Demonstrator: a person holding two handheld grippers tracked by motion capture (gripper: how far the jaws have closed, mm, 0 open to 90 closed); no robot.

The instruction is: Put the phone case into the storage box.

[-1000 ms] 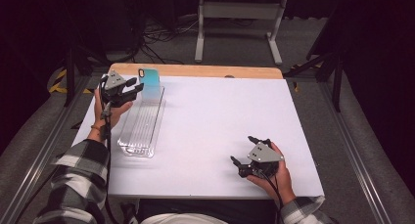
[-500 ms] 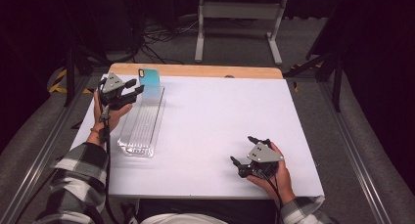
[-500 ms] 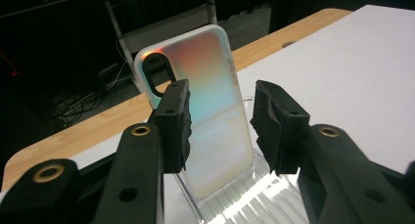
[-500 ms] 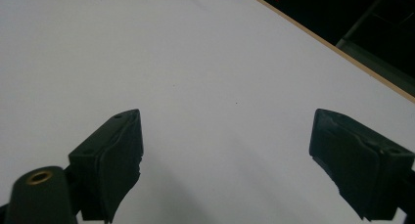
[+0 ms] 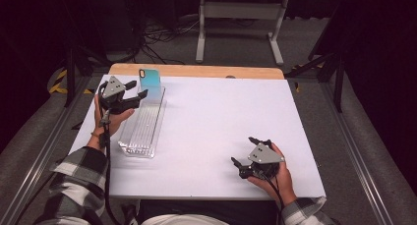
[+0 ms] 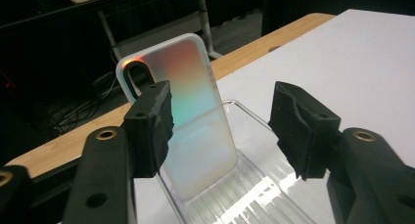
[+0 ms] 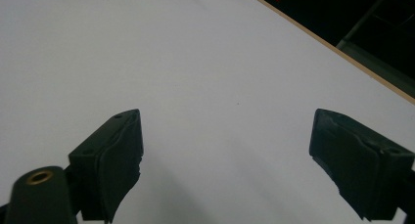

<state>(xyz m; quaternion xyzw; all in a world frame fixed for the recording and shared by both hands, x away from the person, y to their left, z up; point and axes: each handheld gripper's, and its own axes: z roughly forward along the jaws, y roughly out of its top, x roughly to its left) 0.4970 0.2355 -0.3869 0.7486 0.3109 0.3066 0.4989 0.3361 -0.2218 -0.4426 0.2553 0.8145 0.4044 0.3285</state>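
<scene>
Both grippers have their jaws apart: the left gripper (image 5: 135, 89) just beside the phone case (image 5: 149, 81), which leans upright in a clear tray (image 5: 140, 136); the right gripper (image 5: 244, 150) well apart from it.

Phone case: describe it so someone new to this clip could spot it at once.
On the white table, look to the far left corner, where a clear ribbed tray lies. The phone case stands propped upright at the tray's far end, just ahead of the open left gripper. Its iridescent teal-to-orange sheen sets it apart.
</scene>
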